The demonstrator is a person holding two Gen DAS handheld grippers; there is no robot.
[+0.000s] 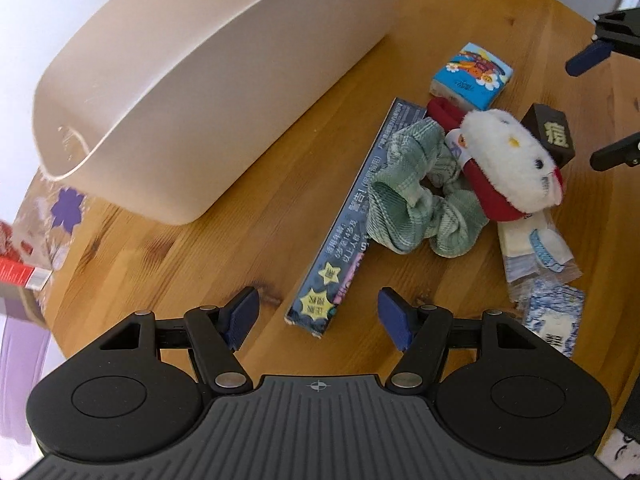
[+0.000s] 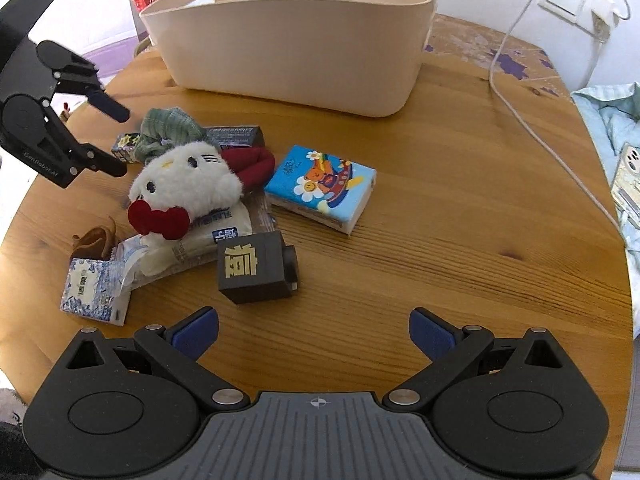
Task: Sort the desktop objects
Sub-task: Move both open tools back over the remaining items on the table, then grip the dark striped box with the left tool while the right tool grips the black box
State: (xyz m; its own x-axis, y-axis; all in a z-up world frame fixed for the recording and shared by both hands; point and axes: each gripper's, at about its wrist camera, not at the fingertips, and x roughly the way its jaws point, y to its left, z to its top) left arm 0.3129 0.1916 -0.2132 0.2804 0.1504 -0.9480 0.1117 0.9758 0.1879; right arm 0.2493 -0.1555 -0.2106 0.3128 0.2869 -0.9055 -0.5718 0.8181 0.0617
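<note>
Wooden bench carried the clutter beside the beige bin; both tongs, left and right, hung released and empty. Nearest the left lay the long dark box: probably light, stiff, best pinched across its narrow sides.

Left gripper: matte black plastic body, ribbed grey centre plate w/ small crosshair mark at bottom centre of frame, two round black discs either side, silver rivets on linkage arms, blue pads on fingertips. Right gripper: same build, same colours; "Cenrobot.AI"-like white lettering, hard to read.
</note>
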